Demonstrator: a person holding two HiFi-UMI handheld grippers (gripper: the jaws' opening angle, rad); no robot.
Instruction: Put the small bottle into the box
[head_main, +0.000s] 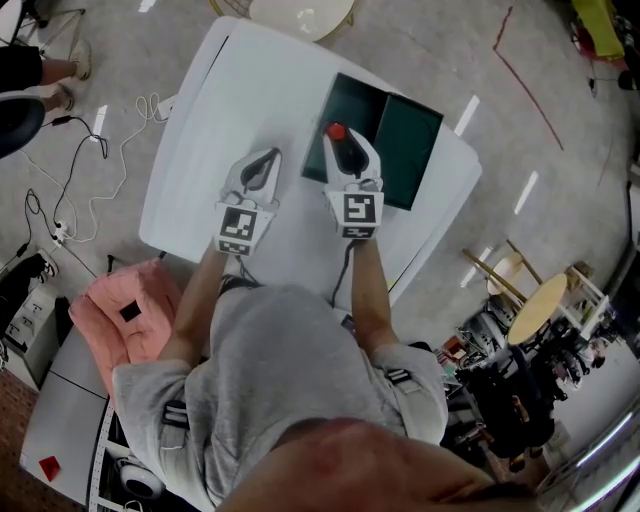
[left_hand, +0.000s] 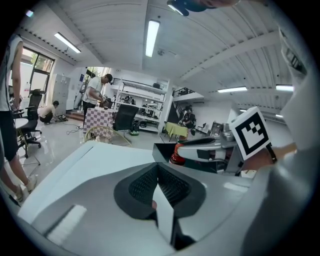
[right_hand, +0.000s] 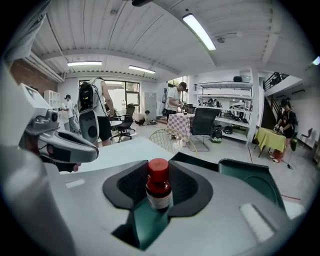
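Surroundings first: white table (head_main: 250, 90) in an open workshop; pink padded seat (head_main: 125, 310) on the floor by its near left corner; cables (head_main: 70, 190) trailing over the floor to the left; round wooden stool (head_main: 535, 305) well off to the right; in the right gripper view a wire-framed chair (right_hand: 172, 140) stands beyond the table's far edge, with people at benches further back. Box (head_main: 410, 150) lies open on the table's right part, two dark green halves side by side, touching. My left gripper (head_main: 266, 160) hangs over bare table just left of the box, apart from it; its jaws are pressed together with nothing between the pads. My right gripper (head_main: 342, 142) reaches over the box's left half; its jaws are clenched on the small bottle (right_hand: 159, 192), ribbed black pads against both sides of the body. Bottle: upright; round red screw cap; dark brownish glass; pale label round the lower body, print too small to read; the cap stands clear above the pads. In the head view the red cap sits over the far part of the left half; green of the box shows directly beneath the jaws in the right gripper view; whether the bottle's base touches the box floor I cannot tell.
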